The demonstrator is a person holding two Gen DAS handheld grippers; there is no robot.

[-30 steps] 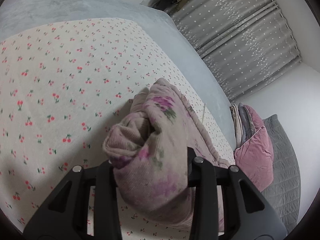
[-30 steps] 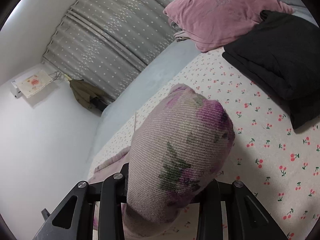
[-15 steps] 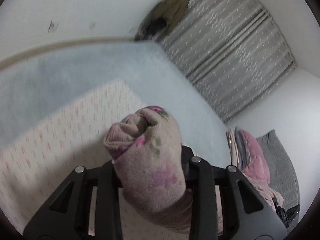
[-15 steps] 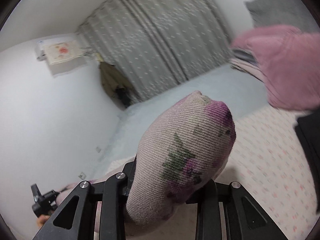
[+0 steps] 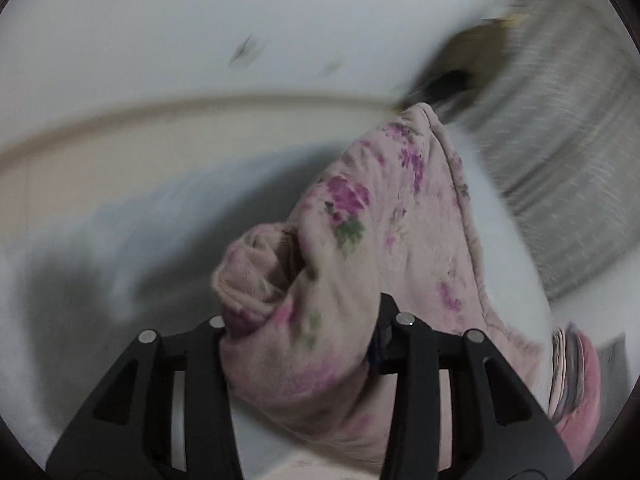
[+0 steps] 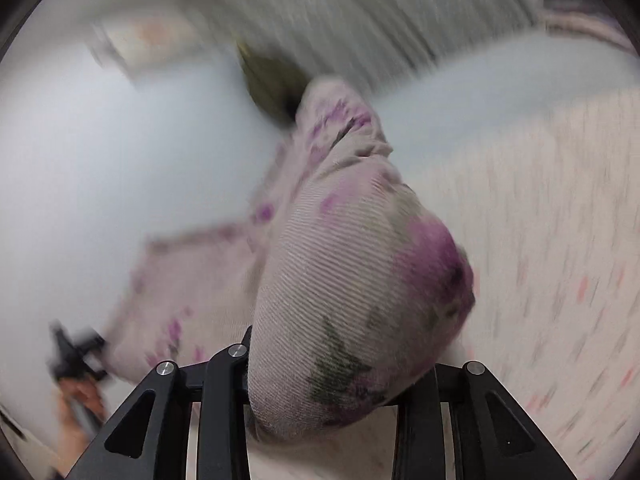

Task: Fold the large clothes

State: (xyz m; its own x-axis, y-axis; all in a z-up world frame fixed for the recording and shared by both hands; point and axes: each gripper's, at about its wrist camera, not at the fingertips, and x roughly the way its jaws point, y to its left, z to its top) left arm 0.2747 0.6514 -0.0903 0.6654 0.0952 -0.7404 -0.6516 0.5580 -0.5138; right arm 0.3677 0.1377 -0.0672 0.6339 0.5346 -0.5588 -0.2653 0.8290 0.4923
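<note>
A large pale pink garment with purple flowers (image 5: 384, 216) is held up in the air by both grippers. My left gripper (image 5: 304, 320) is shut on a bunched corner of it, and the cloth stretches up and to the right. My right gripper (image 6: 332, 356) is shut on another bunched corner (image 6: 360, 288), and the cloth trails away to the left. The other gripper (image 6: 76, 356) shows blurred at the lower left of the right wrist view. Both views are motion-blurred.
The bed with a cherry-print sheet (image 6: 560, 240) lies below at the right. A grey dotted curtain (image 5: 568, 152) and a white wall (image 5: 200, 32) are behind. A stack of pink and grey cushions (image 5: 576, 384) sits at the lower right.
Both grippers have lifted and tilted up with the garment. The cloth has come off the bed and spread out between them. The views now face the wall and curtain.
</note>
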